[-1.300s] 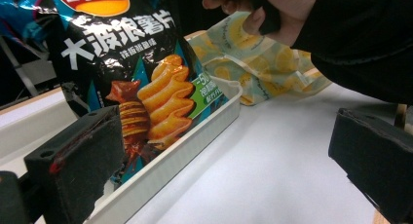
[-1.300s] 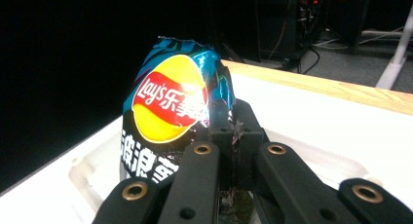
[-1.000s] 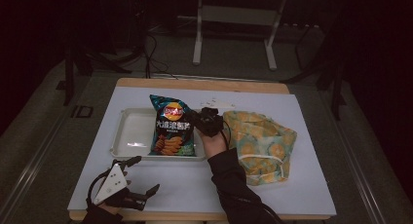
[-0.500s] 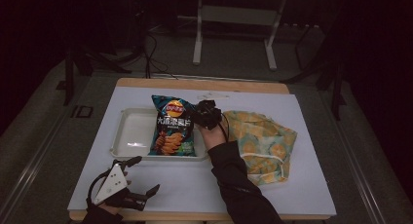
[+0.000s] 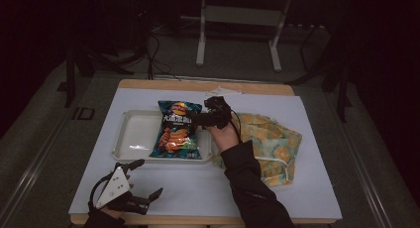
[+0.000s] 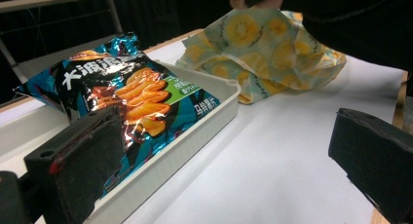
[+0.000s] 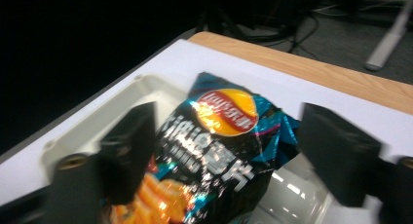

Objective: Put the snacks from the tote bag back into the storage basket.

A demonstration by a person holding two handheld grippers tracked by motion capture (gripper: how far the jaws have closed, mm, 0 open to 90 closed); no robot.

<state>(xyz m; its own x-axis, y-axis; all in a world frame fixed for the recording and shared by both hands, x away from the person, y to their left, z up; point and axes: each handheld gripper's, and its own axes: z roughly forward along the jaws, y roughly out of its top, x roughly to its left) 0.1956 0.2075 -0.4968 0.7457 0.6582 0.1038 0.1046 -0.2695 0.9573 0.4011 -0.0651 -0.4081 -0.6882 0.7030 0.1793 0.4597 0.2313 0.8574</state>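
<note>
R gripper open, jaws straddling top of glossy blue-orange crisp bag in white plastic tray; bag's long axis runs toward person. L gripper open, idle, well apart; R nearer.

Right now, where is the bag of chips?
In the high view, the chip bag lies in the right part of the white tray, beside the right gripper.

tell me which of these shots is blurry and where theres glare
Right gripper view: motion-blurred, soft on the chip bag and tray, dark beyond the table. Left gripper view: sharp, with glare on the bag's foil. High view: dim and grainy, and the room behind the table is nearly black.
</note>
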